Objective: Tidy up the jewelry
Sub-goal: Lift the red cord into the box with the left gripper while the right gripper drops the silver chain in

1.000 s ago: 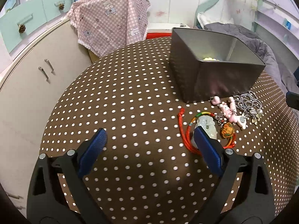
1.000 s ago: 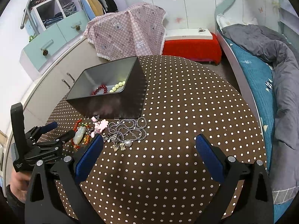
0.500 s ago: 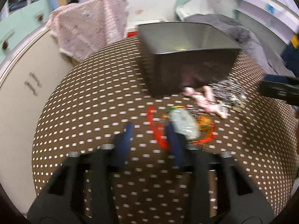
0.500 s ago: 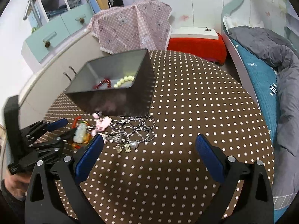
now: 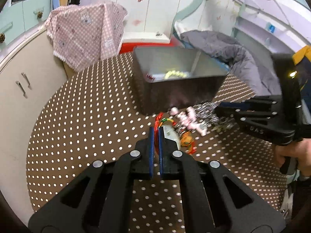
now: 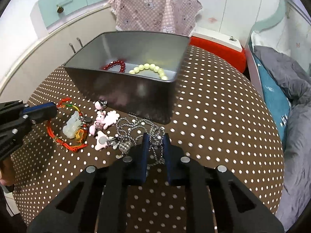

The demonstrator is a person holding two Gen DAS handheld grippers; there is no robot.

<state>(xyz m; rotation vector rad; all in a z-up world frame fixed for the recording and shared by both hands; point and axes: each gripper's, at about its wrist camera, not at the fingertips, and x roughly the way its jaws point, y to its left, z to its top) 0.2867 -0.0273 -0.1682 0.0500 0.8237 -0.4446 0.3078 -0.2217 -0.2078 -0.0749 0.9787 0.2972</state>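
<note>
Grey bin (image 6: pixel 136 93) holds red bead bracelet (image 6: pixel 114 66), pale-green bead bracelet (image 6: pixel 149 69) — nothing else visible.

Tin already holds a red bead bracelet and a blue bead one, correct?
Not quite: in the tin, beside the red bracelet lies a pale yellow-green bracelet, not a blue one. The right wrist view shows it.
</note>
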